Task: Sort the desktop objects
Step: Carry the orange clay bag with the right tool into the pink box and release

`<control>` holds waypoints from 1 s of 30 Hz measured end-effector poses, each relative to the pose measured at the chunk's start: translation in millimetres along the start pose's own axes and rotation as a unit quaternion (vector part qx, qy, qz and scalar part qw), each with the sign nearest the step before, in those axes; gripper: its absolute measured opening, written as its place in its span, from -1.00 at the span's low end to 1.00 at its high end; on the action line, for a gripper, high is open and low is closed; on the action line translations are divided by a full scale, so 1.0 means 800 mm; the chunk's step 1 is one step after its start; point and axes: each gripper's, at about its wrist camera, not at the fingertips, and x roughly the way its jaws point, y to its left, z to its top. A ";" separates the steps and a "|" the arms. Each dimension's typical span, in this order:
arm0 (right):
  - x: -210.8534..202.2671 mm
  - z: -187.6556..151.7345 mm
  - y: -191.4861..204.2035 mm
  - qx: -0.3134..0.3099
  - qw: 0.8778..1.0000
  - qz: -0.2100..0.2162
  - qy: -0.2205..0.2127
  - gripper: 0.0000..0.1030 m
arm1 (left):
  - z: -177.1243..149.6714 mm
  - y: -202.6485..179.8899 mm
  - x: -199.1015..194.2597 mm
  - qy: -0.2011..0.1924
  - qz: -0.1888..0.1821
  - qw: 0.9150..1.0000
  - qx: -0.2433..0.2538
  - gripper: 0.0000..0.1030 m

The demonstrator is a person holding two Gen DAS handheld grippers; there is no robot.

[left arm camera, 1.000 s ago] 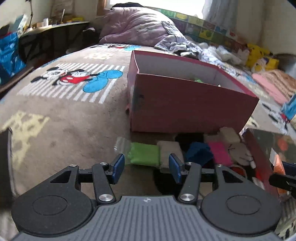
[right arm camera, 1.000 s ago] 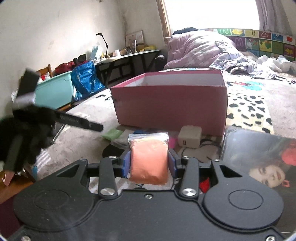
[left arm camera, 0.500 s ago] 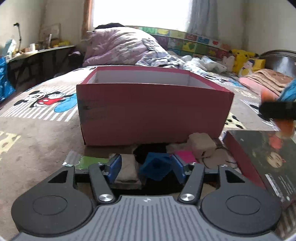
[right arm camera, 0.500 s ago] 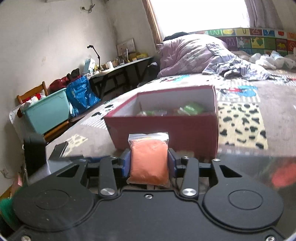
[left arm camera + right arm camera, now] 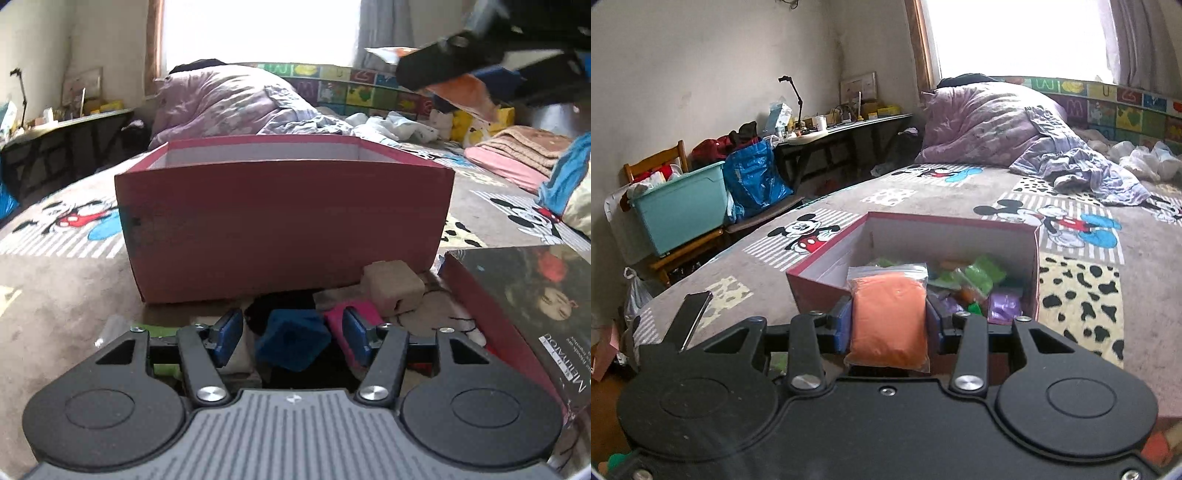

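Note:
A pink-red cardboard box (image 5: 284,229) stands open on the cartoon-print bed cover. My left gripper (image 5: 291,332) is low in front of it, open, with a blue packet (image 5: 295,349) between its blue pads and a gap on each side. Beside that lie a pink packet (image 5: 351,314), a beige block (image 5: 391,286), a beige packet (image 5: 240,350) and a green packet (image 5: 162,328). My right gripper (image 5: 888,314) is shut on an orange packet (image 5: 888,295) over the near rim of the box (image 5: 827,273), which holds green and purple packets (image 5: 982,275). In the left wrist view that gripper (image 5: 454,59) hangs top right.
A dark glossy book (image 5: 517,306) lies right of the packets. A purple quilt (image 5: 990,122) is heaped behind the box. Off the bed's left edge are a teal bin (image 5: 679,206), a blue bag (image 5: 753,181) and a cluttered desk (image 5: 842,125).
My left gripper swung right from the green packet to straddle the blue one and now faces the box squarely. My right gripper rose with the orange packet from bed level to above the box.

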 end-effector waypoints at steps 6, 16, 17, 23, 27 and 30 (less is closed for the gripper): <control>0.017 0.010 -0.003 0.000 1.000 -0.002 0.014 -0.22 | 0.002 0.001 0.006 0.004 -0.011 1.000 0.010 0.13; 0.071 0.028 -0.020 0.011 0.998 -0.021 0.061 -0.22 | -0.002 0.003 0.019 0.020 -0.023 0.999 0.015 0.03; 0.077 0.030 -0.021 0.011 0.998 -0.023 0.066 -0.22 | -0.002 0.004 0.020 0.022 -0.023 0.999 0.011 -0.08; 0.116 0.048 -0.033 0.022 0.994 -0.043 0.100 -0.22 | -0.004 0.011 0.022 0.025 -0.018 1.000 -0.008 -0.18; 0.143 0.062 -0.036 0.016 0.990 -0.058 0.124 -0.22 | -0.004 0.014 0.021 0.022 -0.019 0.999 -0.016 -0.18; 0.168 0.070 -0.039 0.013 0.987 -0.064 0.147 -0.22 | -0.004 0.016 0.021 0.021 -0.022 0.999 -0.020 -0.18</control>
